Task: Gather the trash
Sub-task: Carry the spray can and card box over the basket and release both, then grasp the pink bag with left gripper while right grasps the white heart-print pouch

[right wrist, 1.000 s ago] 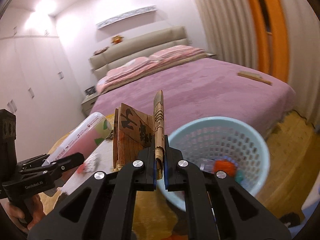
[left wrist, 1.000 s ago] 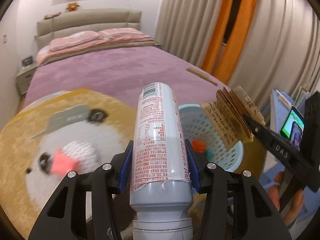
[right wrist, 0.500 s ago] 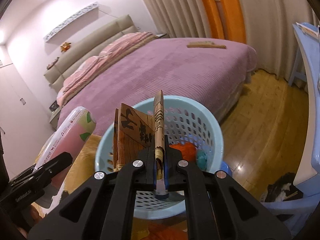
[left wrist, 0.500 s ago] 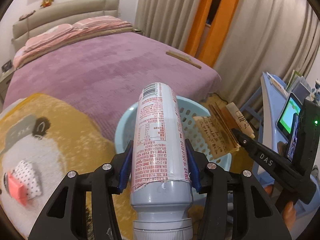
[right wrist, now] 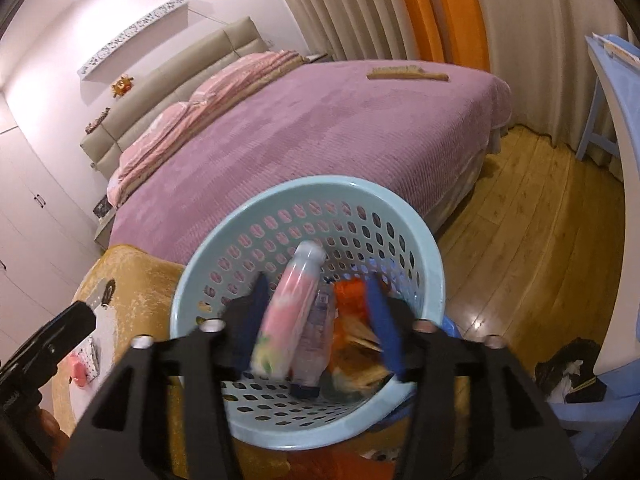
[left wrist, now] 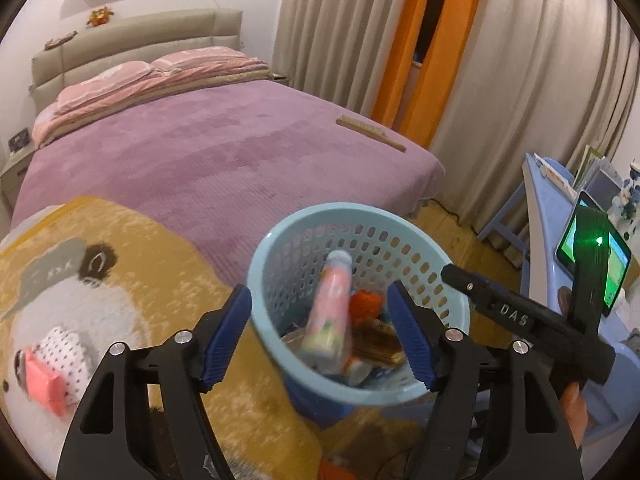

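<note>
Change: both claws gripped their trash half a second ago, the left a bottle, the right folded brown cardboard; both pieces now lie in the basket and both claws have let go.
Left claw: the black left gripper with blue finger pads (left wrist: pixel 320 332) stands spread wide, nothing between its fingers, above the near rim of the basket.
Right claw: the black right gripper with blue pads (right wrist: pixel 318 320) is also spread apart and empty, its fingers blurred, reaching over the basket's near rim; in the left view its arm enters from 3 o'clock.
Basket: the light blue perforated plastic basket (left wrist: pixel 280 236) (right wrist: pixel 420 232) stands on the floor at the foot of the purple-covered bed (left wrist: pixel 208 160), beside the yellow bear-face rug (left wrist: pixel 132 240).
Bottle: the pink and white plastic bottle (left wrist: pixel 330 312) (right wrist: pixel 290 316) leans inside the basket, its upper end toward 12 o'clock, seen between the fingers of each claw but touching neither.
Cardboard: the brown folded cardboard (left wrist: pixel 376 342) (right wrist: pixel 362 356) lies low in the basket at 3 o'clock of the bottle, under an orange scrap (left wrist: pixel 366 300).
Rug item: a pink and white dotted packet (left wrist: pixel 52 368) lies on the rug at 9 o'clock of the left claw, well apart from it.
</note>
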The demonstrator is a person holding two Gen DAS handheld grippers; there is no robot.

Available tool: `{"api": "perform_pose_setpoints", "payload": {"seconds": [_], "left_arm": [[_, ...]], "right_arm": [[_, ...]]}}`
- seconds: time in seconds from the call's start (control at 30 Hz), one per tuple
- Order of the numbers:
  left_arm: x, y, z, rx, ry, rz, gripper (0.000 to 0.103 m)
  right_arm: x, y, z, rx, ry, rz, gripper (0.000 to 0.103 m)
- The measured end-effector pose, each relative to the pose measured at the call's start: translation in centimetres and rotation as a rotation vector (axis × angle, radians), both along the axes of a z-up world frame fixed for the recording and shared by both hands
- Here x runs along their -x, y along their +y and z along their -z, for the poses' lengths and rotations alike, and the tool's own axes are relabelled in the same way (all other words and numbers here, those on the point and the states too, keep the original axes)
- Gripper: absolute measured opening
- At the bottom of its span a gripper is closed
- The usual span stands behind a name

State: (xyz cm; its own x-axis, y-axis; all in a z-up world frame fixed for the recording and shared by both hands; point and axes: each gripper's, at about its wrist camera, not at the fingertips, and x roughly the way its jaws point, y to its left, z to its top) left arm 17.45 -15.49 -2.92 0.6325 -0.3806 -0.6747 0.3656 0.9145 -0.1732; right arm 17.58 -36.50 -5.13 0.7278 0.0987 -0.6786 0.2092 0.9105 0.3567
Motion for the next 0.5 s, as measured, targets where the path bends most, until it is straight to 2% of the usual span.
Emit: {"api": "perform_pose_setpoints", "payload": {"seconds": [0.3, 0.43, 0.5], "left_arm": [[2.3, 5.8, -0.8, 0.029, -0.032, -0.112, 0.069], [2.9, 9.5, -1.2, 0.03, -0.047, -0.208, 0.07], [3.2, 11.9, -1.3, 0.024, -0.054, -0.279, 0.076]], "right_arm": [[0.9, 4.6, -2.9, 0.022, -0.065, -0.119, 0.056], [1.1, 8.0, -4.3, 0.05, -0.1, -0.208, 0.056], [1.3, 9.7, -4.6, 0.057, -0.114, -0.251, 0.056]]}}
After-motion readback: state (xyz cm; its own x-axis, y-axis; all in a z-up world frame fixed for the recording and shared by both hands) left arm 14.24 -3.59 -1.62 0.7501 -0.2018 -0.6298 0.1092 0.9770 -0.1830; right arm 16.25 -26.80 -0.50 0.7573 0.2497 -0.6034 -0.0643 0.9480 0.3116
